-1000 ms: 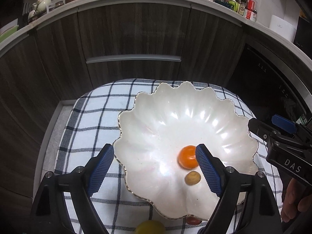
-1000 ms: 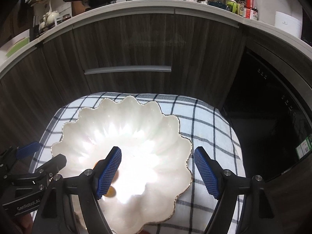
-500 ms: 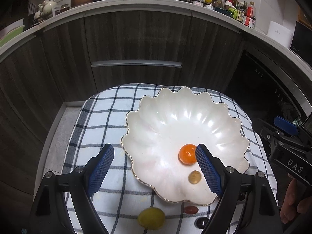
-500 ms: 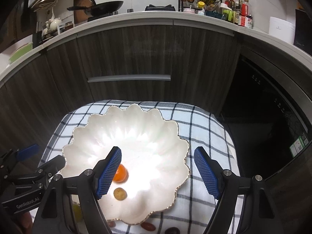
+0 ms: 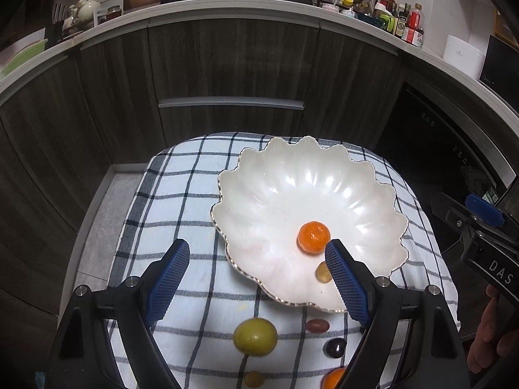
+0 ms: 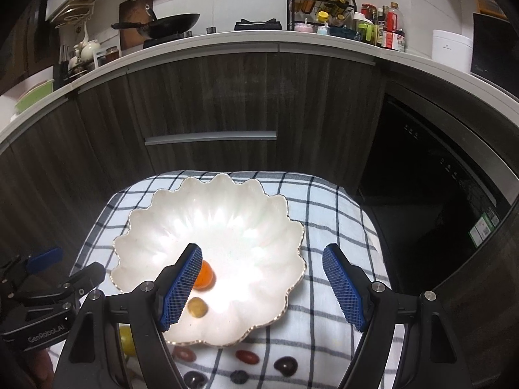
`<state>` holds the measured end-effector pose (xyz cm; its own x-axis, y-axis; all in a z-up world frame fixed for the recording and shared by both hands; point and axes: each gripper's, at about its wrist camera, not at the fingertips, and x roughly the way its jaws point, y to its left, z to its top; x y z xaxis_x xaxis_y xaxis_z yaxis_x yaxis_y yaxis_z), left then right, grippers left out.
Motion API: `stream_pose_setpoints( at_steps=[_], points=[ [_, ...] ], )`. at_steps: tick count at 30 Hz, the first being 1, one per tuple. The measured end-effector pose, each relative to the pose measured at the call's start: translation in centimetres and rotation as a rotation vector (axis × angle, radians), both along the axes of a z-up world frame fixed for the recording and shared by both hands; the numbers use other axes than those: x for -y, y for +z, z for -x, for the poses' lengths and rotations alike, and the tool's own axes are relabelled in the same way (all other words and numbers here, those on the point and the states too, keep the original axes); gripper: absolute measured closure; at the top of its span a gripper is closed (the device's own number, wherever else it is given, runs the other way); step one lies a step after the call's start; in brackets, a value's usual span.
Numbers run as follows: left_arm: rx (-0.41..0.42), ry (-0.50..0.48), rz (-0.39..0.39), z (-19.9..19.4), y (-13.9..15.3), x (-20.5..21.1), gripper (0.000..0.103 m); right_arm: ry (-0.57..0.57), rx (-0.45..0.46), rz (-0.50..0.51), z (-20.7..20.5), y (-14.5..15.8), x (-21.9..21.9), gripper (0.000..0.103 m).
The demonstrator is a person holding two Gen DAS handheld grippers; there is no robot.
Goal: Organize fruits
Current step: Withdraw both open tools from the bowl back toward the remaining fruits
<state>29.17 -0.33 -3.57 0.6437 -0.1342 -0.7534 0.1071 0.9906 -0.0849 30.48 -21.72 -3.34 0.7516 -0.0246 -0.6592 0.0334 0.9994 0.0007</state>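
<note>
A scalloped white bowl [image 5: 292,175] with a thin gold rim sits on a blue-and-white checked cloth [image 5: 181,194] in front of dark wood cabinets [image 5: 227,64]. Two fruits lie in the bowl: a small orange [image 5: 313,236] and, just beside it nearer the camera, a small amber fruit [image 5: 322,272]. In the left wrist view the amber one is half covered by the blue pad of the left gripper [image 5: 256,278]; in the right wrist view the right gripper [image 6: 261,288] hides part of the orange behind its left pad.

Both grippers hang above the scene with their jaws spread wide and nothing between the pads.

More fruit lies loose on the cloth, near the bowl's front edge. The left view shows a yellow-green fruit [image 5: 255,336], a reddish oval grape [image 5: 318,325], a dark grape [image 5: 335,347], and two pieces cut off at the bottom edge: a brownish one [image 5: 254,379] and a second orange [image 5: 334,379], largely hidden behind the gripper finger. In the right view several dark and red small fruits [image 6: 248,356] dot the cloth; their kinds are hard to tell, and one yellow piece is mostly blocked by the gripper frame.

A person's fingers [image 5: 486,340] show at the right edge, only partly visible.
</note>
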Motion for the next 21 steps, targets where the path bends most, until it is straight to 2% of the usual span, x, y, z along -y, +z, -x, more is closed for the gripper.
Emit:
stream_pose_setpoints(
  at_steps=[21],
  points=[
    [-0.001,0.007,-0.015,5.0,-1.2,-1.4,0.017,0.009,-0.032,-0.017,4.9,-1.5,-1.1,0.025]
  ],
)
